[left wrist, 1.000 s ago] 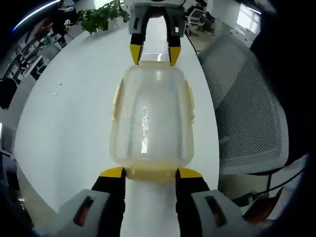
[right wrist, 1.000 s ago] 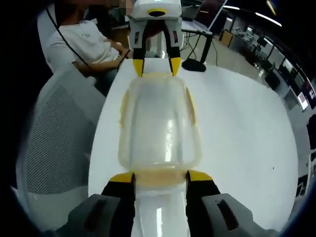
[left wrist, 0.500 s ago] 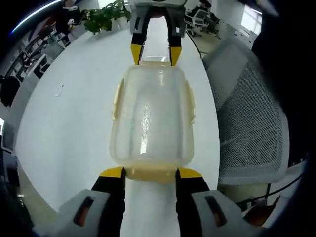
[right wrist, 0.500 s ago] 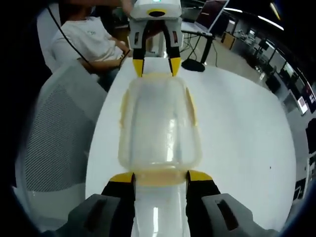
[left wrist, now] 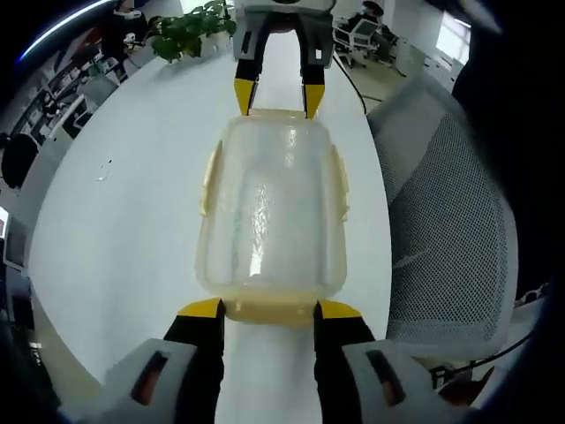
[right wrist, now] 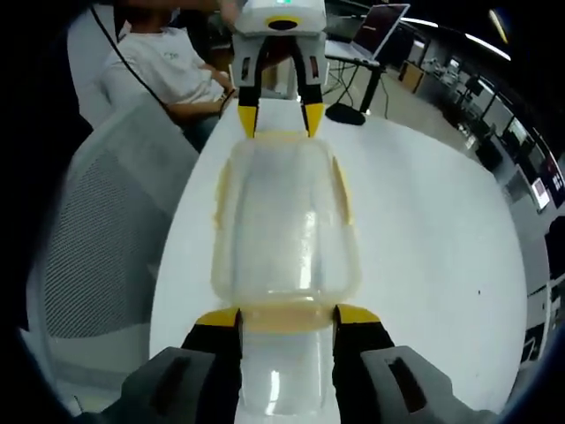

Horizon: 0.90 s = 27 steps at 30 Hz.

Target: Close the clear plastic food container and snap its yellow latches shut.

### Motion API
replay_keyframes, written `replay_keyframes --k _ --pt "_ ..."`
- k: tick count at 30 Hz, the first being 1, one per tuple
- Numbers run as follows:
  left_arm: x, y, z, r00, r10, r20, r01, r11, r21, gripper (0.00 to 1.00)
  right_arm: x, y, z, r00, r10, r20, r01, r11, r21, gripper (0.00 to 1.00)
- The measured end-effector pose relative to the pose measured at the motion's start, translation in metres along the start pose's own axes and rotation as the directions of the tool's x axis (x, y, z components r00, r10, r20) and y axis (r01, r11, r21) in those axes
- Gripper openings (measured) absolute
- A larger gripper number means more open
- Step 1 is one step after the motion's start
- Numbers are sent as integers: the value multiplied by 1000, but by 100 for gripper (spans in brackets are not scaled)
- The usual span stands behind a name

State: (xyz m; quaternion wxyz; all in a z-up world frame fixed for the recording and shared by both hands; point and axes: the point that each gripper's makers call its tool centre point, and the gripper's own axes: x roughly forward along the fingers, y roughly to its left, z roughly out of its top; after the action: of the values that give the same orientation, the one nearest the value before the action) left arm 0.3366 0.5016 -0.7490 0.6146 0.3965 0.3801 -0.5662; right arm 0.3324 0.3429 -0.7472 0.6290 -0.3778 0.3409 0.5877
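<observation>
Desk [left wrist: 132,203] surface is white and glossy, curving away toward a green plant [left wrist: 181,31] at its far end, with a grey mesh chair [left wrist: 446,221] drawn up beside it; the right gripper view shows the same desk [right wrist: 424,221], a second mesh chair [right wrist: 97,230], a seated person in a white shirt [right wrist: 159,66] and a black stand [right wrist: 349,110] in an open office. Clear container [left wrist: 269,212] with pale yellow latches [left wrist: 338,181] lies lengthwise on the desk between the two tongs. Left tongs [left wrist: 269,309] stand open, their yellow tips against the near end latch, and right tongs [right wrist: 287,316] stand open the same way at the opposite end.
</observation>
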Motion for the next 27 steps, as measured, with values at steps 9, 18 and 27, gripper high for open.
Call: replay_keyframes --k 9,18,27 --pt "3 1 19 1000 9 -9 -9 1000 12 38 -12 -1 -15 1000 -1 15 1 1000 9 39" --pt "14 -3 37 1000 10 -1 -10 1000 5 38 -19 0 -35 1000 6 6 -6 1000 8 39" --pt "20 -8 55 1000 5 3 -5 1000 -5 38 -28 3 -53 1000 13 6 -13 1000 4 39"
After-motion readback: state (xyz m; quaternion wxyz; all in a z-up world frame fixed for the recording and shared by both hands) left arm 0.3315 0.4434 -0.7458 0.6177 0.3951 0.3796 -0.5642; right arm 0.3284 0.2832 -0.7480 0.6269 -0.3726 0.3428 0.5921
